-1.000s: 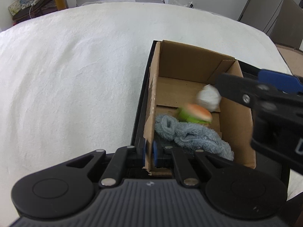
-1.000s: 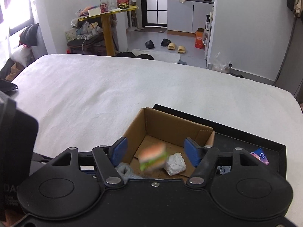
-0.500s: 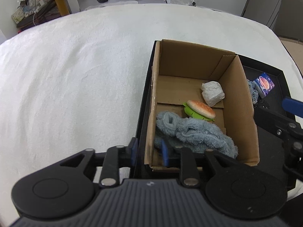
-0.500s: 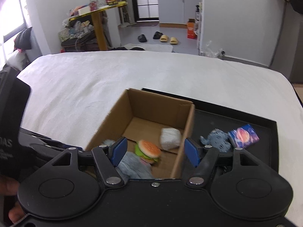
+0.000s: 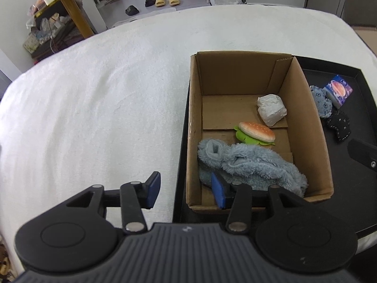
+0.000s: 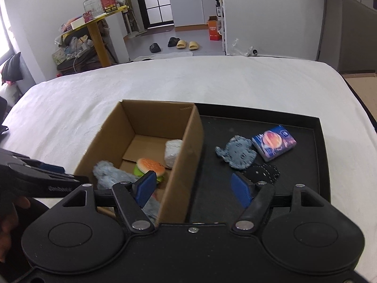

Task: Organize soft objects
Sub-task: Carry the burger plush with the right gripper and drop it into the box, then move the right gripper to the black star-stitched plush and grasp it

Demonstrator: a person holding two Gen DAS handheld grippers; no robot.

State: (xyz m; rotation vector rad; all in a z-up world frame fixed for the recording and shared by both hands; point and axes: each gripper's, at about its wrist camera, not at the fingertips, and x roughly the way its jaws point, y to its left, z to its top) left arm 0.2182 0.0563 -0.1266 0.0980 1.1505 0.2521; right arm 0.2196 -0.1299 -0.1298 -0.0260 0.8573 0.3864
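Observation:
An open cardboard box [image 5: 235,70] [image 6: 150,118] stands at the left end of a black tray [image 5: 353,188] [image 6: 259,122]. In it lie a burger toy [image 5: 256,131] [image 6: 150,166], a white wrapped bundle [image 5: 271,112] [image 6: 173,152] and a fluffy blue sock [image 5: 247,162] [image 6: 110,172]. My left gripper [image 5: 186,191] straddles the box's left wall; its jaws are opening and the pads stand off the cardboard. My right gripper [image 6: 193,189] hovers over the box's right wall, jaws opening, with nothing held. A grey-blue plush [image 6: 236,152], a dark cloth piece [image 6: 264,173] and a blue packet [image 6: 273,145] lie on the tray.
Box and tray rest on a white bed cover [image 5: 94,106] that spreads wide to the left and back. Beyond the bed are a yellow table [image 6: 99,30] with clutter, slippers on the floor [image 6: 183,44] and white walls.
The burger toy fell into the box and came to rest by the sock. My left jaws let go of the box wall and spread. My right gripper swung rightward towards the tray.

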